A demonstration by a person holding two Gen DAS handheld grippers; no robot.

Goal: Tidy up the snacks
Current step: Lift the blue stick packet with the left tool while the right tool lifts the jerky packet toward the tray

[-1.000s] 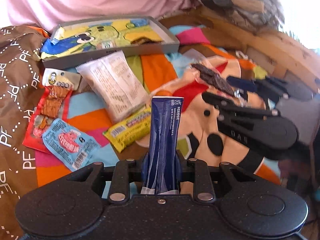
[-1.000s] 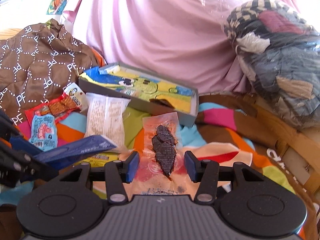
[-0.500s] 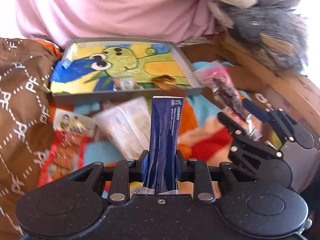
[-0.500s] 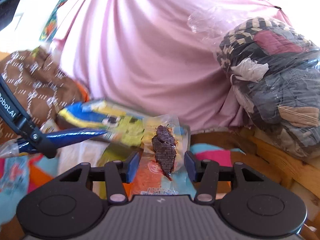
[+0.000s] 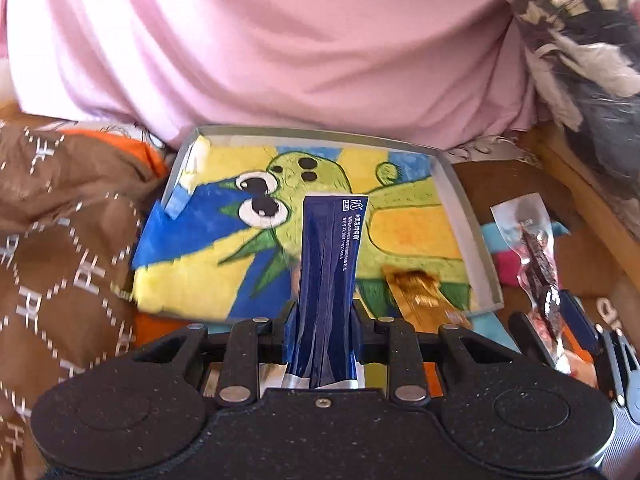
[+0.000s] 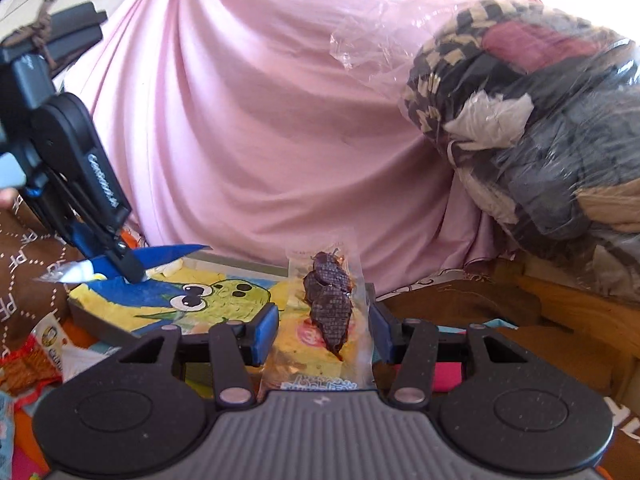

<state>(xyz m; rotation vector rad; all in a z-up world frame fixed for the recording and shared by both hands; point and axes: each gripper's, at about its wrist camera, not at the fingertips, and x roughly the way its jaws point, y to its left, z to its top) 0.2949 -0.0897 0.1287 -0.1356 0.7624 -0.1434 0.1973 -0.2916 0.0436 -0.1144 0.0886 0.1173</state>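
Grippers both loaded: left gripper (image 5: 322,320) clenched on blue sachet (image 5: 329,272) over grey tray (image 5: 474,240); right gripper (image 6: 324,330) w/ jaws against clear jerky pack (image 6: 328,312).

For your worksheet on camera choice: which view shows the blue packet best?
The left wrist view: the blue packet stands face-on in the left gripper, print visible. The right wrist view shows it only edge-on, at the frame's left.

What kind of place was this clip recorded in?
Most likely a bedroom at home, with work done on a bed. A pink sheet drapes behind, a brown patterned quilt lies bunched at the left, and a clear bag of folded clothes sits on a wooden frame.
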